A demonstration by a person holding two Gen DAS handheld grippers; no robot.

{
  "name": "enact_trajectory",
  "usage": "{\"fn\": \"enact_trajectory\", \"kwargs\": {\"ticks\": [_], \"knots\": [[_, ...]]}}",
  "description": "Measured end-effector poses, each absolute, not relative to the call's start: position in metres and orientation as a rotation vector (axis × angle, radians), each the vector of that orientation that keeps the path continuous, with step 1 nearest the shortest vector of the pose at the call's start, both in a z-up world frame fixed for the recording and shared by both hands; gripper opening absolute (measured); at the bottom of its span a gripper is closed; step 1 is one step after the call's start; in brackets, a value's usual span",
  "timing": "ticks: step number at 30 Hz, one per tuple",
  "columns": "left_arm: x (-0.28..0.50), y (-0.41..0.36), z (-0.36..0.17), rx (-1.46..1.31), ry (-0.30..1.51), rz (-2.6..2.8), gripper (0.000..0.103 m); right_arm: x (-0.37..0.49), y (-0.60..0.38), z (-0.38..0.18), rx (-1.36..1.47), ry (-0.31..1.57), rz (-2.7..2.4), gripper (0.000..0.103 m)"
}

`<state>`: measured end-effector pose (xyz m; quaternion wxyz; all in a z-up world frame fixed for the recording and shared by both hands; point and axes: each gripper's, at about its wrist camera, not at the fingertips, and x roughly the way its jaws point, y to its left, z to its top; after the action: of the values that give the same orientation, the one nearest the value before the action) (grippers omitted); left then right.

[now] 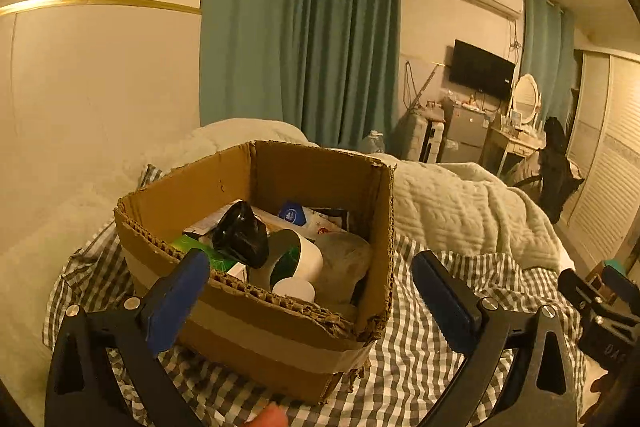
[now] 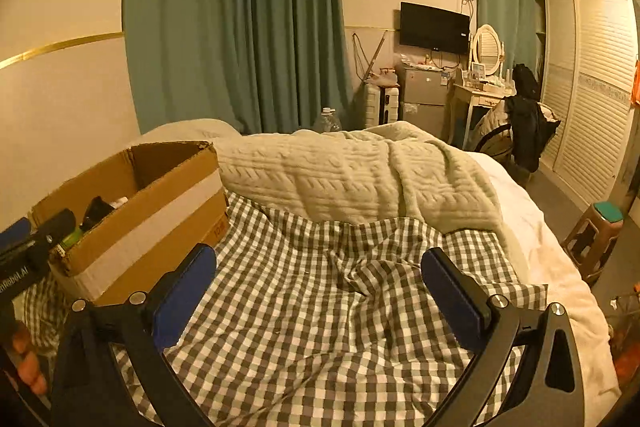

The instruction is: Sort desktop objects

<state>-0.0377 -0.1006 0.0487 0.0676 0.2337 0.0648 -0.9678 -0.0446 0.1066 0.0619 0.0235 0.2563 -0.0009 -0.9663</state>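
The left gripper (image 1: 310, 291) stands spread wide with nothing between its blue pads (image 1: 176, 301); black arms with silver screws carry them. The near wall of the box (image 1: 256, 343) lies between the pads, untouched by either. The right gripper (image 2: 318, 291) is likewise released and empty, its pads over bare checked sheet (image 2: 304, 327). In the right view the left tool's black body bears white lettering at the left edge, only partly readable, and a fingertip shows below it.

The sheet is a rumpled grey and white gingham cloth spread over the near part of the bed. The box sits on it toward the bed's left side: brown corrugated cardboard, square, open, its top edges torn ragged, with a pale tape band round its walls. A red print at its lower corner is too small to read.

Inside lie the sorted things: a glossy black wedge-shaped object (image 1: 240, 235) on top, a white roll (image 1: 298, 255) with a dark hollow core, a white round cap (image 1: 294, 289) near the front wall, a green pack (image 1: 196, 247) at the left, a white item with a blue label (image 1: 294, 213) at the back, writing unreadable, and a dull grey-brown lump (image 1: 346, 259) at the right.

Beyond, a cream cable-knit blanket (image 2: 360, 179) is heaped across the bed. Farther off hang teal curtains (image 2: 240, 27).
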Motion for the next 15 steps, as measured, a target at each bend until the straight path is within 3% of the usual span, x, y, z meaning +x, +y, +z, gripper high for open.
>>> {"fn": "enact_trajectory", "kwargs": {"ticks": [15], "knots": [[-0.038, -0.101, 0.046, 0.722, 0.186, -2.919, 0.103, -0.035, 0.088, 0.044, 0.788, 0.094, -2.959, 0.102]]}}
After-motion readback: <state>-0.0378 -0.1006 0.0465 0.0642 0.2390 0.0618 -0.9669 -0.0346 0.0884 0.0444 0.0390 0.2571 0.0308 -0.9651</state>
